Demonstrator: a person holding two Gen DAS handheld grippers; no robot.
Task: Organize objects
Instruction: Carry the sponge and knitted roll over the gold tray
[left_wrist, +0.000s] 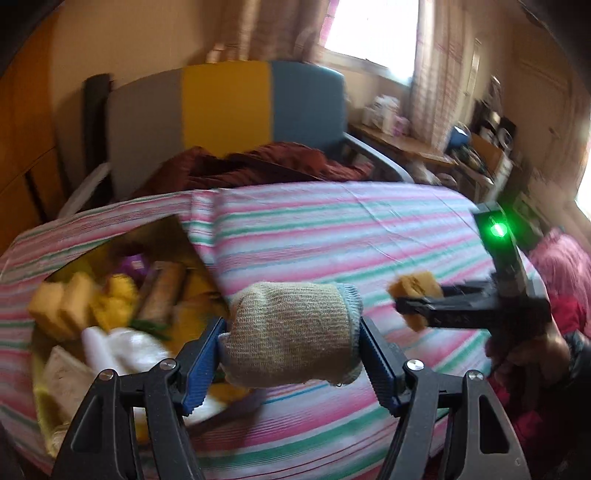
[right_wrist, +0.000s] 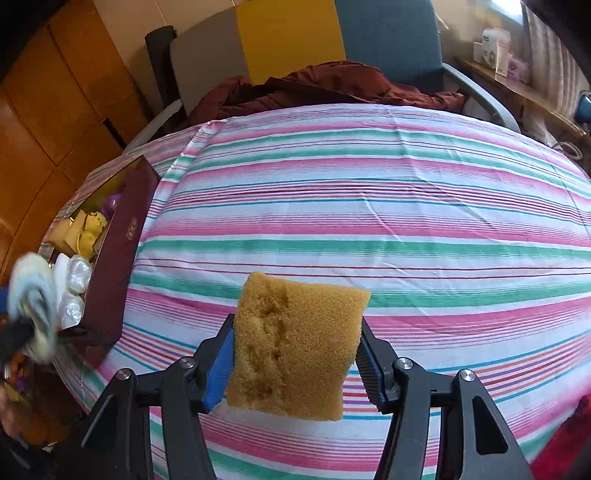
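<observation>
While the rolled sock sits pinched between my left gripper pads, held wide above the striped bedsheet just right of the open box, my right gripper clamps the yellow sponge over the sheet's near middle.

Ochre sponge — pink-green striped sheet
</observation>
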